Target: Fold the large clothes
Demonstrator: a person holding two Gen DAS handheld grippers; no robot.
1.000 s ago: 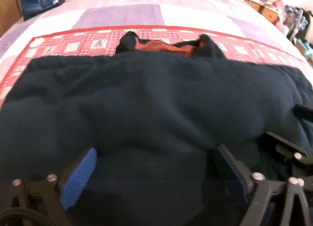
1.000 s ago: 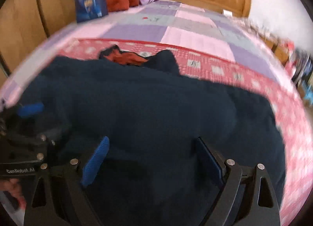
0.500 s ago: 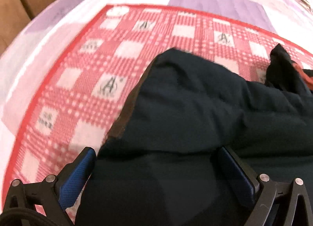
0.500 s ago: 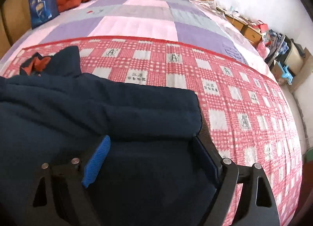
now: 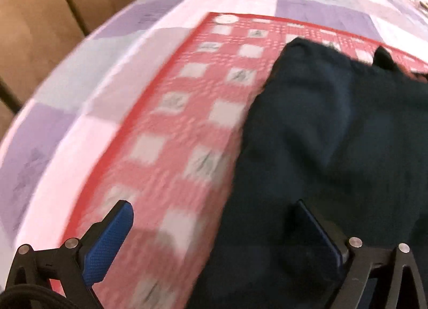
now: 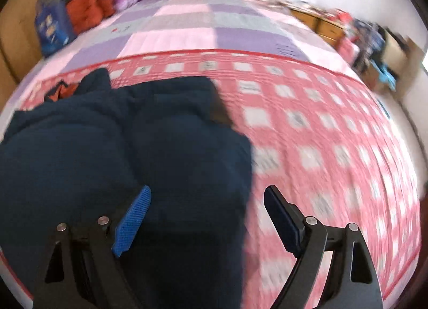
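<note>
A second ago the dark garment (image 5: 334,148) was spread wide across the red checked cloth (image 5: 174,127); now its two sides are seen folded inward, so a narrower shape is left. The left gripper (image 5: 214,231) has been carried outward to the garment's left edge, with one finger over bare cloth. The right gripper (image 6: 207,207) has likewise been shifted to the right edge of the garment (image 6: 133,148), where the checked cloth (image 6: 321,135) is now exposed.

The left gripper (image 5: 211,224) points forward and slightly down, its blue-padded fingers (image 5: 108,247) spread wide apart with nothing clamped. The right gripper (image 6: 207,212) is likewise angled down, jaws wide, gripping nothing.
</note>
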